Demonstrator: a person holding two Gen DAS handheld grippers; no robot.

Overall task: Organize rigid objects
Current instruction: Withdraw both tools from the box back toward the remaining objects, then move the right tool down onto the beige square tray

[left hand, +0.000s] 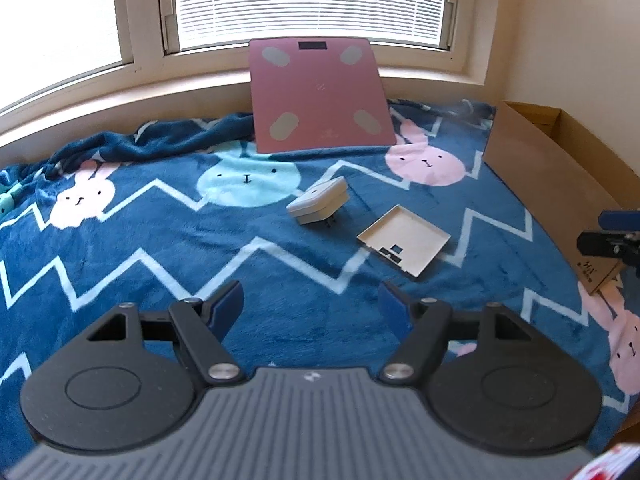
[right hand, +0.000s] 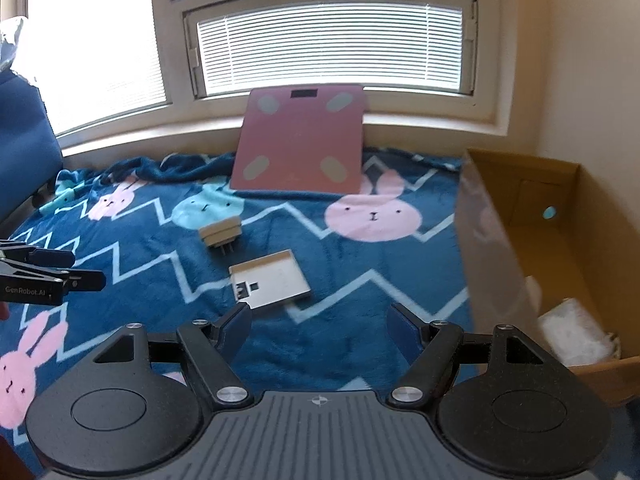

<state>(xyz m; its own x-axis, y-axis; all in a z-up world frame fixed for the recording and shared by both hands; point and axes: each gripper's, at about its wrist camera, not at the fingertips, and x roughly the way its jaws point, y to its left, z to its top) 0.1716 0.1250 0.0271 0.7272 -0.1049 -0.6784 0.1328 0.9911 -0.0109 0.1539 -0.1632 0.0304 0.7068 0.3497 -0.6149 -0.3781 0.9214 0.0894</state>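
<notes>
A pink bathroom scale (left hand: 320, 96) (right hand: 302, 138) leans against the window sill at the far side of the blue bunny blanket. A white plug adapter (left hand: 318, 205) (right hand: 221, 234) lies mid-blanket, prongs toward me. Just right of it rests a flat white square cover (left hand: 404, 241) (right hand: 270, 280). My left gripper (left hand: 311, 304) hovers open over the blanket, short of both small items, nothing between its fingers. My right gripper (right hand: 318, 320) is open too, its left fingertip close to the cover's near corner. Each gripper shows at the edge of the other's view: the right one (left hand: 612, 240), the left one (right hand: 60, 276).
An open cardboard box (right hand: 560, 248) (left hand: 552, 184) stands at the blanket's right edge, with white packing material (right hand: 576, 332) inside. A blue chair (right hand: 24, 152) stands at the far left. Window frame and blinds (left hand: 312, 4) lie behind the scale.
</notes>
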